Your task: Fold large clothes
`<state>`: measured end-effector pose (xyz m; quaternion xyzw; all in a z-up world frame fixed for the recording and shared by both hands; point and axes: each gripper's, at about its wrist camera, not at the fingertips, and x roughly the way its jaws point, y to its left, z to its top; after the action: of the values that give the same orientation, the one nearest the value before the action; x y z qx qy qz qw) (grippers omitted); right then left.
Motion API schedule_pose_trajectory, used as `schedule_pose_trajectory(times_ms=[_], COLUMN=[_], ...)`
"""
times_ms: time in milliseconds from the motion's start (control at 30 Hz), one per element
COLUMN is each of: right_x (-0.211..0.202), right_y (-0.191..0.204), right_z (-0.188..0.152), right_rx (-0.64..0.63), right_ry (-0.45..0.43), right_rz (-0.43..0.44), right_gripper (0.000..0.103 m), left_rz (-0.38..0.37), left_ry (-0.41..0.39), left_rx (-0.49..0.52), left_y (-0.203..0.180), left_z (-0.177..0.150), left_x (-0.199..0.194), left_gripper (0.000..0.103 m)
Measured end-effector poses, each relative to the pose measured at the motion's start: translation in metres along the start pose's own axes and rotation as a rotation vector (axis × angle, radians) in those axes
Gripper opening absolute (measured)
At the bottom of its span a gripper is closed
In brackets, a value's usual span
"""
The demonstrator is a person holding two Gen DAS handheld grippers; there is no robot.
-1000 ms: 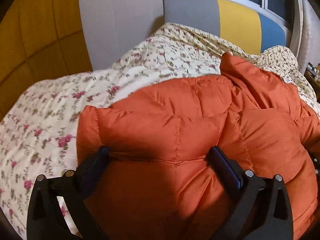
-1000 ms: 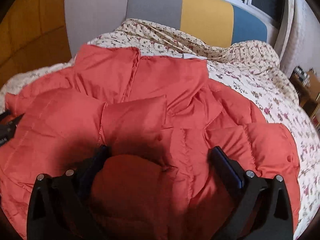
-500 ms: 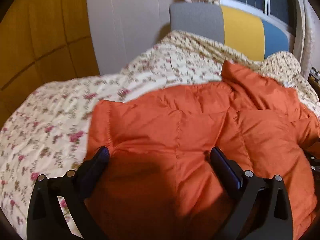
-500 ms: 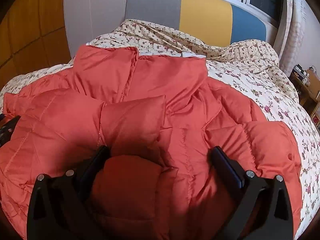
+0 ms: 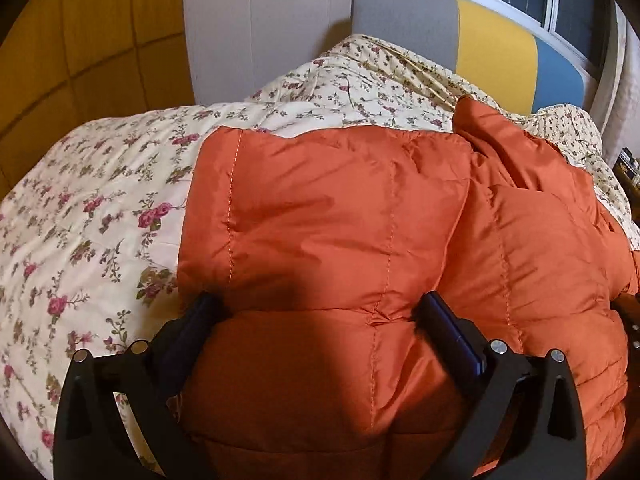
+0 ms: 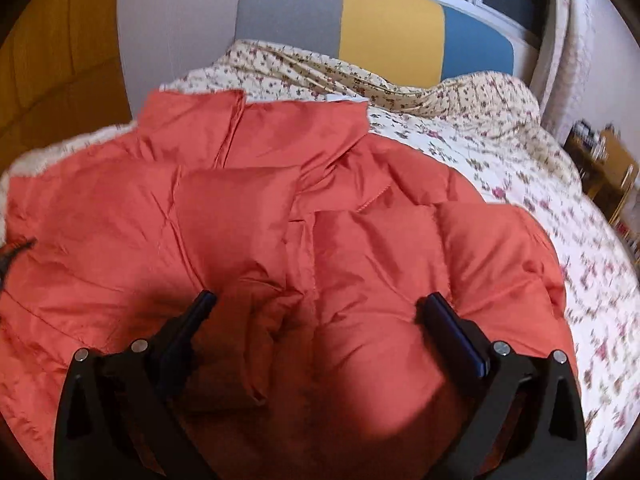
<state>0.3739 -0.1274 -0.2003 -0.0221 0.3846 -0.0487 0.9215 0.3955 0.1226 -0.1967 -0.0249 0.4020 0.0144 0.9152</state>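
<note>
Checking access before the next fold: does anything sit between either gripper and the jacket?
Nothing visible. The jacket bulges between the open fingers of the left gripper, and likewise of the right gripper, with only the floral quilt around.

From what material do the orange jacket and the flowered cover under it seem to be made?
Jacket: likely thin nylon or polyester shell with soft filling; it has a slight sheen, fine crinkles and stitched lines between swollen panels. What fills it cannot be seen.

Cover: looks like matte woven cotton or a blend, lightly padded; the printed roses show no shine and the surface dimples softly.
</note>
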Motion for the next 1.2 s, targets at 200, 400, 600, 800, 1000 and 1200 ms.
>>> schedule_pose_trajectory(times_ms=[200,400,600,800,1000,1200], right_x=[-0.01,-0.069,-0.115,-0.149,-0.175,-0.189], right_y=[-0.016,-0.041,-0.072,-0.108,-0.148,-0.175], right_z=[-0.002,-0.022,-0.062,-0.106,-0.151,-0.19], right_rx=[0.053,0.152,0.206,0.256,0.311,0.349], right_ry=[0.019,0.013,0.025,0.033,0.057,0.099], right_rz=[0.058,0.132,0.192,0.192,0.194,0.199], right_gripper=[0.101,0.101,0.099,0.088,0.078,0.075], left_rz=[0.001,-0.108,-0.105,-0.104,-0.091,-0.117], left_ry=[-0.013,-0.032,0.019,0.0,-0.035,-0.046], left_rx=[-0.007,-0.061,-0.086,-0.162,-0.181,-0.148], left_y=[0.003,0.025,0.046,0.075,0.092,0.095], left_z=[-0.007,-0.043,-0.095,-0.133,-0.155,-0.179], left_x=[-0.018,-0.072,-0.104,-0.134,-0.158,-0.173], left_gripper=[0.1,0.1,0.1,0.1,0.092,0.085])
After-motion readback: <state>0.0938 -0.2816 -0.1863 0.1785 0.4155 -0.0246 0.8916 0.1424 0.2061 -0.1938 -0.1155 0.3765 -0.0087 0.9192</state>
